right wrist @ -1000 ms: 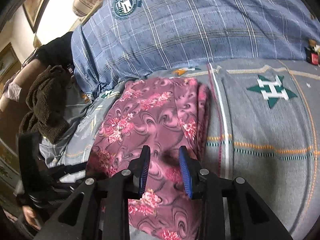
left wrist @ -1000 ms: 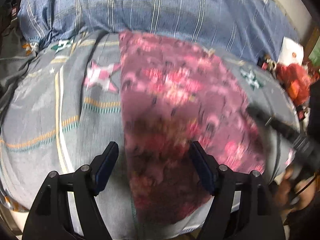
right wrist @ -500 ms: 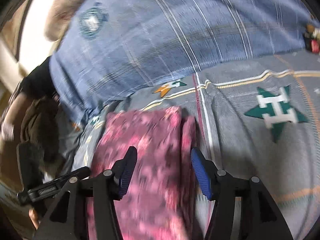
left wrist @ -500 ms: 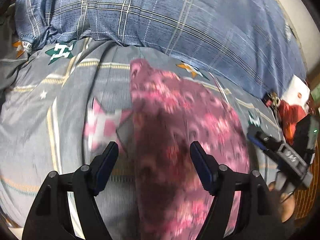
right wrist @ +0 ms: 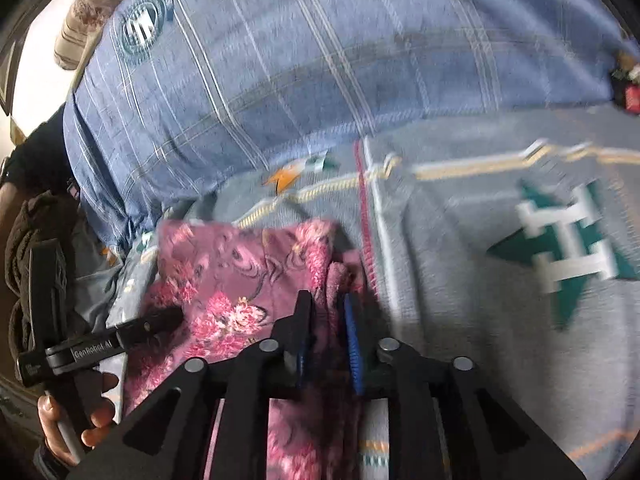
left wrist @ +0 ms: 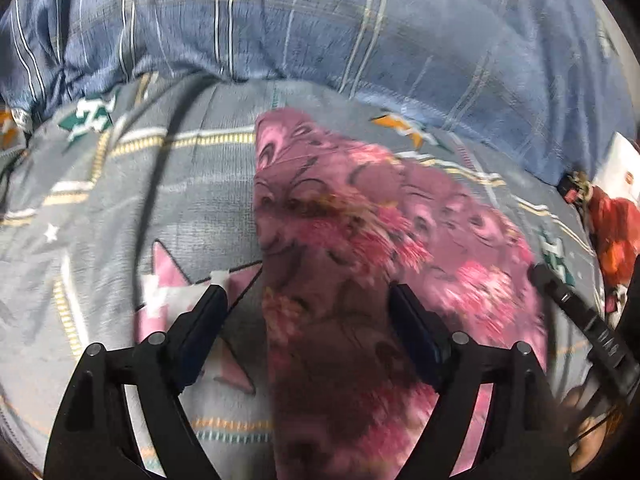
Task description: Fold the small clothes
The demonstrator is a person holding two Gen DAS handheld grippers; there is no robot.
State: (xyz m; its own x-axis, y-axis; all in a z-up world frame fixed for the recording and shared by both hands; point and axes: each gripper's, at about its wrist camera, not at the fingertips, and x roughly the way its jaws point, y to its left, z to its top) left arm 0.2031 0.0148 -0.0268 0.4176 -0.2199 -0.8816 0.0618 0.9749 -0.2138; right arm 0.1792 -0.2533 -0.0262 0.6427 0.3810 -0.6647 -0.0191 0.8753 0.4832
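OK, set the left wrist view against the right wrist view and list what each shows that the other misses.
Left wrist only: a pink star print on the bedsheet, and red items at the right edge.

Right wrist only: a round crest on the blue plaid quilt, a dark brown garment at left, and the hand holding the left gripper.

Both: the pink floral garment on the grey bedsheet, with the quilt behind. The right gripper is closing on the garment's edge; the left gripper's jaws are opening, gripping nothing.

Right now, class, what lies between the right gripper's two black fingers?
A bunched fold of the pink floral garment sits between the closing fingers of the right gripper, in the right wrist view.
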